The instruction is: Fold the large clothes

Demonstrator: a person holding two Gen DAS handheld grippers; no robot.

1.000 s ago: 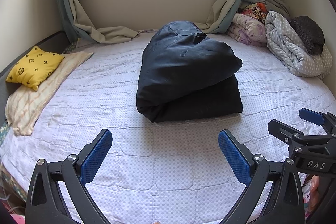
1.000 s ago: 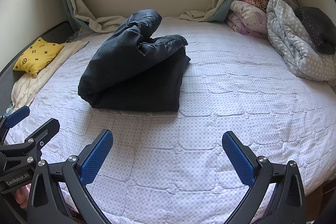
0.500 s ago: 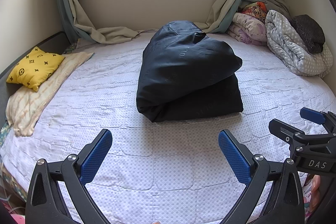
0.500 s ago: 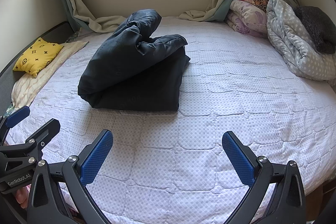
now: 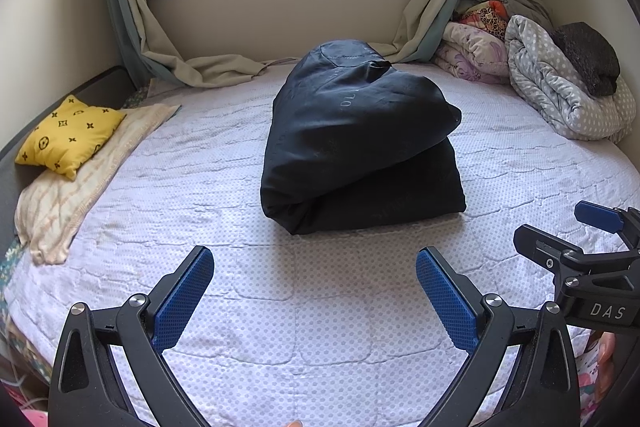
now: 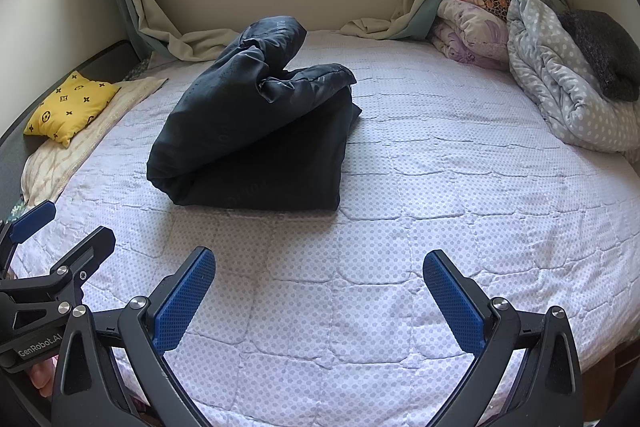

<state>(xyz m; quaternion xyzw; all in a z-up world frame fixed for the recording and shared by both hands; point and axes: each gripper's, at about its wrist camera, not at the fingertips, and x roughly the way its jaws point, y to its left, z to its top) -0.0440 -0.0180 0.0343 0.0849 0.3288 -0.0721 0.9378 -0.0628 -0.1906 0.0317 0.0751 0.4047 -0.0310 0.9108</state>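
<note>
Both tools, left tool (image 5: 314, 293) and right tool (image 6: 320, 297), spread wide, holding nothing; puffy jacket (image 5: 356, 143) on bed (image 5: 320, 315) looks soft, slippery, so I'd pinch a corner.

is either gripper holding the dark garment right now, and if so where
Nothing is held. The left gripper and right gripper both stand open above the bedspread, short of the folded dark garment.

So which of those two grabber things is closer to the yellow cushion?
Left. The left gripper hangs open over the bed's near edge on the side where the yellow cushion lies. The right gripper, also open, sits beside it, farther from the cushion.
</note>
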